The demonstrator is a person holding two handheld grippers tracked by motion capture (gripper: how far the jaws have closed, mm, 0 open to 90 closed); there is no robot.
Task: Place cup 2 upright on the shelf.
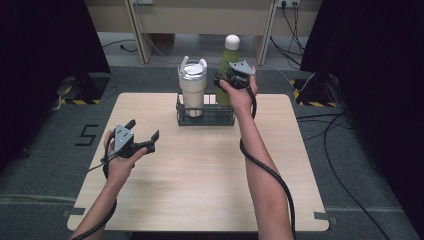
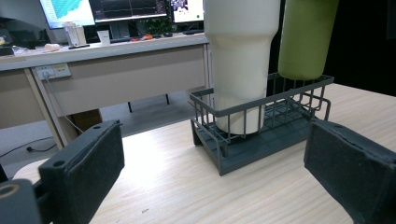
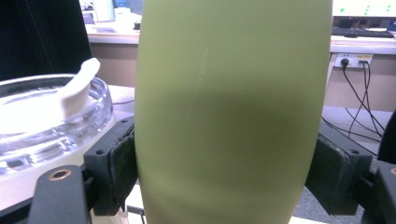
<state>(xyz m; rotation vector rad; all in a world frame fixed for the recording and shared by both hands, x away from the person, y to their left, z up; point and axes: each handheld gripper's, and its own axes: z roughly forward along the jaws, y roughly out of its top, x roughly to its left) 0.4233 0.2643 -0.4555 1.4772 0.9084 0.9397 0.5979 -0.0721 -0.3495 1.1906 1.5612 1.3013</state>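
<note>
A green bottle [image 1: 226,61] with a white cap hangs over the right half of a dark wire basket [image 1: 206,120]. My right gripper [image 1: 225,76] is shut on the bottle's body. In the right gripper view both pads press the green bottle [image 3: 229,112] from either side. In the left gripper view the bottle's [image 2: 306,37] base sits about level with the basket [image 2: 252,154] rim. A cream tumbler [image 1: 192,89] with a clear lid stands in the basket's left half. My left gripper [image 1: 143,129] is open above the table's left side, holding nothing.
The basket stands at the far middle of the light wooden table [image 1: 200,175]. Desks and cables lie beyond the far edge. Dark curtains flank both sides. A cable trails from each gripper along the forearms.
</note>
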